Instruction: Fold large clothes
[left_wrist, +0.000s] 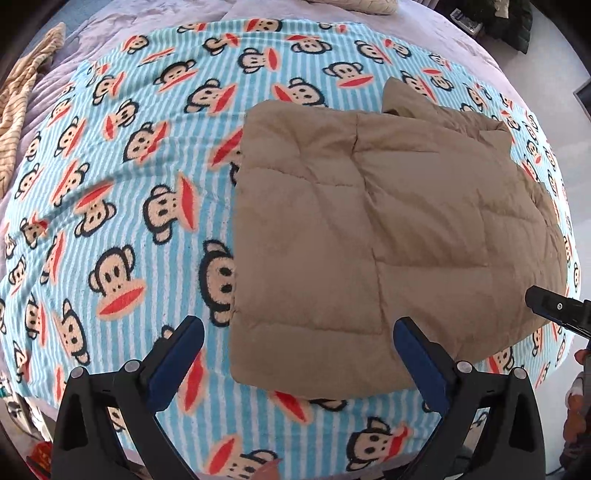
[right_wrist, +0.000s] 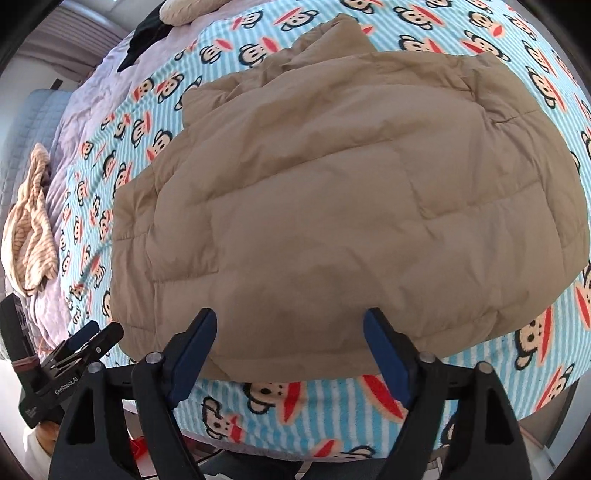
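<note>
I count one tan quilted jacket (right_wrist: 332, 192) folded on one monkey-print blanket (left_wrist: 110, 166), one striped beige garment (right_wrist: 31, 236) on the bed's far side, one cream cushion (right_wrist: 181, 11), and my two grippers, left (left_wrist: 299, 332) and right (right_wrist: 290, 325).

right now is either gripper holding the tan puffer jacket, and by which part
Nothing is held. The left gripper and right gripper both stand open above the folded tan puffer jacket, pads clear of it.

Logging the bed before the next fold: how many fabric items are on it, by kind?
Tan quilted puffer jacket: 1
Monkey-print striped blanket: 1
Beige striped garment: 1
Cream knitted item, partly cut off: 1
Dark garment: 1
Lavender bedcover: 1
Total: 6
</note>
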